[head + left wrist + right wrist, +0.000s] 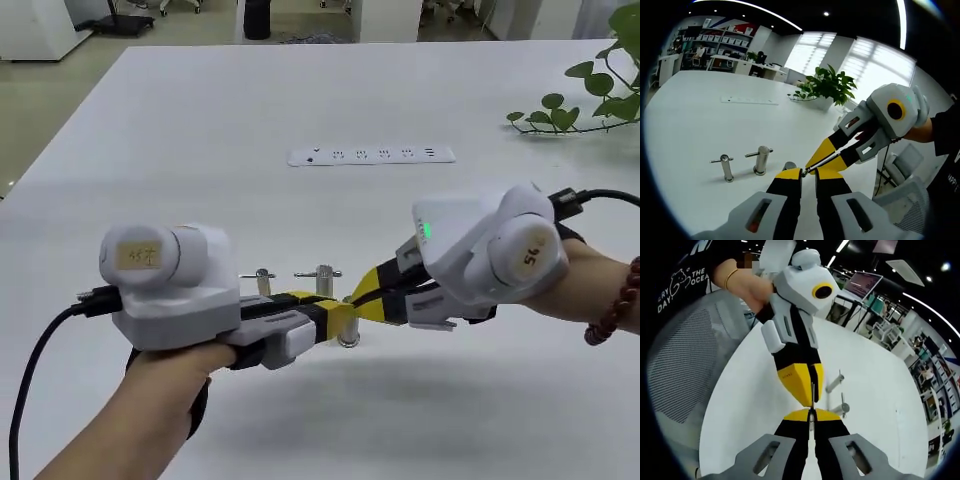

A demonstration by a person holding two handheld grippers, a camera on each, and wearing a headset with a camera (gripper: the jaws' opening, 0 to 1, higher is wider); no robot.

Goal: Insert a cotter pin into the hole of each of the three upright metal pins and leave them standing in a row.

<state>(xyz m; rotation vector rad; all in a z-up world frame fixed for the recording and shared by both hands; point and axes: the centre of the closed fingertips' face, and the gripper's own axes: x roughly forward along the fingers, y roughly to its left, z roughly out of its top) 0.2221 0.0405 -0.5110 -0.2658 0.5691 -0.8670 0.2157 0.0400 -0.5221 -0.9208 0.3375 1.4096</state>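
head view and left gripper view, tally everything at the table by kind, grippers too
upright metal pins: 3
cotter pins: 3
grippers, left gripper and right gripper: 2
power strip: 1
plant: 1
total: 10

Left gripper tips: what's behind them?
The third pin, just its top showing past the left gripper; its shaft and hole are covered. The right gripper holds a cotter pin there.
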